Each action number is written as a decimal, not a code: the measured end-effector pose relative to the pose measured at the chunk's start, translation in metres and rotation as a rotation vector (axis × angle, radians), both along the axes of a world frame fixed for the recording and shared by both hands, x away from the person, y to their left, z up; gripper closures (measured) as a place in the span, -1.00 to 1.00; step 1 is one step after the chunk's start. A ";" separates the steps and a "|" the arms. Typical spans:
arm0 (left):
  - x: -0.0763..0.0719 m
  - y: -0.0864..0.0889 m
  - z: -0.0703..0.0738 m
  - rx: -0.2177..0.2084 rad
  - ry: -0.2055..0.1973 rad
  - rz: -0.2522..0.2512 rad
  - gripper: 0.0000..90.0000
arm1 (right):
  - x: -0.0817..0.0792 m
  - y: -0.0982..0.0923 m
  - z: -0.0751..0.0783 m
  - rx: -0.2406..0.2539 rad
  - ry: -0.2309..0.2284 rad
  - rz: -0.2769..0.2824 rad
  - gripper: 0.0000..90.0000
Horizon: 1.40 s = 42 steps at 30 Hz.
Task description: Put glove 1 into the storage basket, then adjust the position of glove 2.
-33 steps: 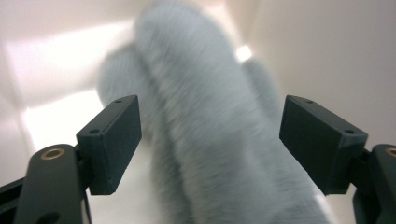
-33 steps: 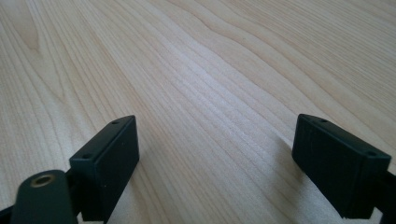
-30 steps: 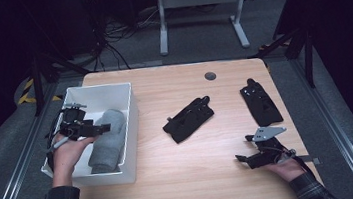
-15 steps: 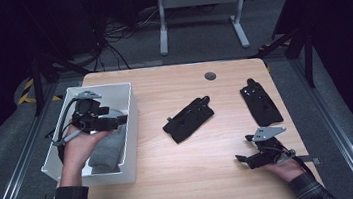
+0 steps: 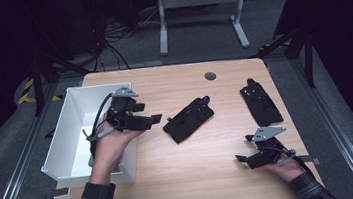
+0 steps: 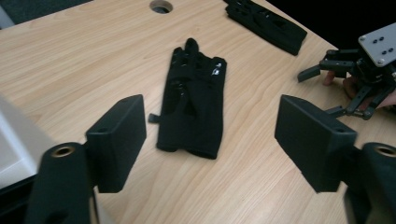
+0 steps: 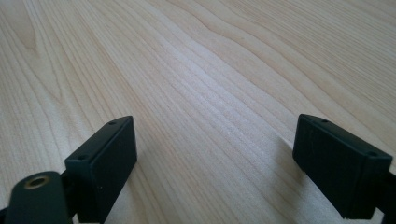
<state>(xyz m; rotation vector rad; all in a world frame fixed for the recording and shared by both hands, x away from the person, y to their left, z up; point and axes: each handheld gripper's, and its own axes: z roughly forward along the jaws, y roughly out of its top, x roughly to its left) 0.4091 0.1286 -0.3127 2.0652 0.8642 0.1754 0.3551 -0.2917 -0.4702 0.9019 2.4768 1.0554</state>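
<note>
The person's left forearm is covering part of the white bin, so what is lying inside it is hard to make out, and the second black glove is sitting far off near the table's right edge. Since a second ago the left gripper has been coming up out of the bin toward the table's middle, its jaws just closing a little yet spread with nothing between them. It is now hovering at the bin's right wall, pointing at the nearer black glove lying flat just ahead, while the right gripper is resting spread and empty on the wooden table.
</note>
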 end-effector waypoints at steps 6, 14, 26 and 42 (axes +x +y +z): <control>-0.001 -0.027 -0.009 -0.002 0.012 -0.032 -0.04 | 0.000 0.000 0.000 0.000 0.000 0.000 -0.69; -0.003 -0.061 -0.030 0.021 0.040 -0.056 0.70 | 0.000 0.000 0.000 -0.001 0.000 0.003 -0.70; 0.012 -0.094 -0.087 0.125 0.061 -0.039 1.00 | 0.000 0.000 0.000 -0.001 0.001 0.009 -0.71; 0.033 -0.088 -0.137 0.184 0.109 0.009 1.00 | 0.001 0.000 0.000 -0.002 0.002 0.019 -0.71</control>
